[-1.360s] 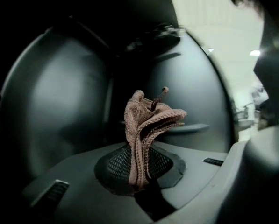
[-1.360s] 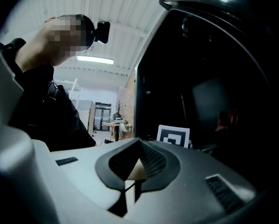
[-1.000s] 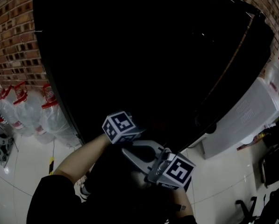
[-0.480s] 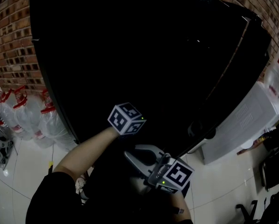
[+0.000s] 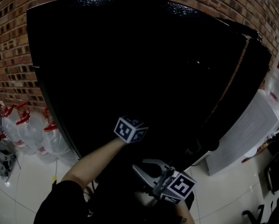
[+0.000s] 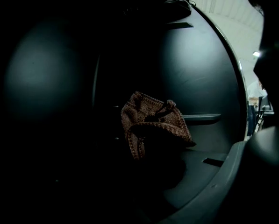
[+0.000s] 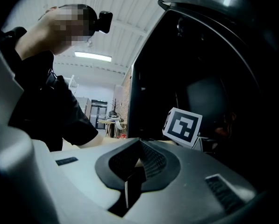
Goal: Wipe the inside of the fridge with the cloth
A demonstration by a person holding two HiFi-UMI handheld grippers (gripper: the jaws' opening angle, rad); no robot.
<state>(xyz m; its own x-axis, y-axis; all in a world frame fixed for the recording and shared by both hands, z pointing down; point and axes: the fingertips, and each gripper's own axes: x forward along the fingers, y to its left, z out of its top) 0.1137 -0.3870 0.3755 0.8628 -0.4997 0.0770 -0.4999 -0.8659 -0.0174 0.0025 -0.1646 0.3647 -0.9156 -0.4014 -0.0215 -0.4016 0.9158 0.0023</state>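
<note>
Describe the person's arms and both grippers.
Each gripper carries a white cube with black square markers: left gripper's cube, right gripper's cube. The right gripper has pale grey jaws with dark ribbed pads. The left sleeve is black and short, leaving the forearm bare.

The dark fridge interior (image 6: 195, 69) stands open mid-frame; a moulded grey ledge (image 6: 202, 119) juts from its right wall.

In my head view the fridge (image 5: 144, 69) interior reads pure black, while brick wall (image 5: 8, 41) and floor (image 5: 232, 190) are lit. My left gripper view is dim; only the cloth (image 6: 151, 122) catches light. A ceiling strip light (image 7: 92, 56) glares in my right gripper view; edges bow.
</note>
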